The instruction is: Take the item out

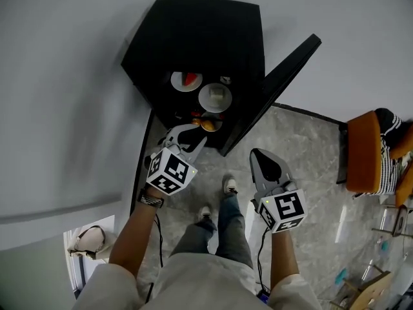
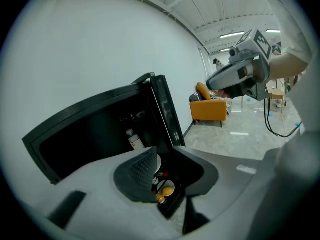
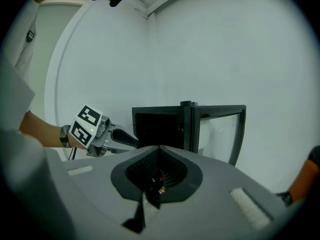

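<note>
Since the black cabinet (image 1: 193, 31) has its glass door (image 1: 279, 86) wide open, the food inside shows: a plate w/ red bits (image 1: 186, 80), a white bowl (image 1: 215, 97) & an orange-food bowl (image 1: 208, 124), prob. the item. The left gripper (image 1: 197, 133) is just beside it, jaws partway apart, holding nothing. The right gripper (image 1: 259, 155) is pinched closed, empty. A jaw could bump the bowl & spill it. The bottle (image 2: 134, 139) label is too tiny to read.

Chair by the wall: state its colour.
Orange; the chair shows best in the left gripper view.
</note>
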### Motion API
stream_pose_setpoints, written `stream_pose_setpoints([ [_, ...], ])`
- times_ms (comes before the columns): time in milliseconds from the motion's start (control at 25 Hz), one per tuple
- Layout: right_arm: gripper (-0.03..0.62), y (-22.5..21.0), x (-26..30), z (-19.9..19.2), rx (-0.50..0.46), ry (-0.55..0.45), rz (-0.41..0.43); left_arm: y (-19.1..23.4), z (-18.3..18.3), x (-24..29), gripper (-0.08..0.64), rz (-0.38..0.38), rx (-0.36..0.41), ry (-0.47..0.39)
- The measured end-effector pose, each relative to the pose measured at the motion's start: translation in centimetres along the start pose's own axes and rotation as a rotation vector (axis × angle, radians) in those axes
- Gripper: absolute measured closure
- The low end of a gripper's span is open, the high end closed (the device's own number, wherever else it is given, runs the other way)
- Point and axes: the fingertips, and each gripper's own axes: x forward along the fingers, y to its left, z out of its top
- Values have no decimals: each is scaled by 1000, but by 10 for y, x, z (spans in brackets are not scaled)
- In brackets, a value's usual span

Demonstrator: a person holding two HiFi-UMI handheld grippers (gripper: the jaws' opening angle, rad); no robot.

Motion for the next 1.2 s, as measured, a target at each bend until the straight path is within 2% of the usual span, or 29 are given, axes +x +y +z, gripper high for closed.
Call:
stream_pose_setpoints([
  [480,584,-21,24,-30,26,70,15,1,-46,91,443,-58,153,135],
  [680,584,-26,29,-45,28,108,20,9,-77,131,428,-74,235,211],
  [1040,584,-37,30,-70,57,161,7,17,-125,190,416,-119,334,330],
  [1200,584,-45,32,-79,67,184,-12,25,-141,214,398,-111,386,377],
])
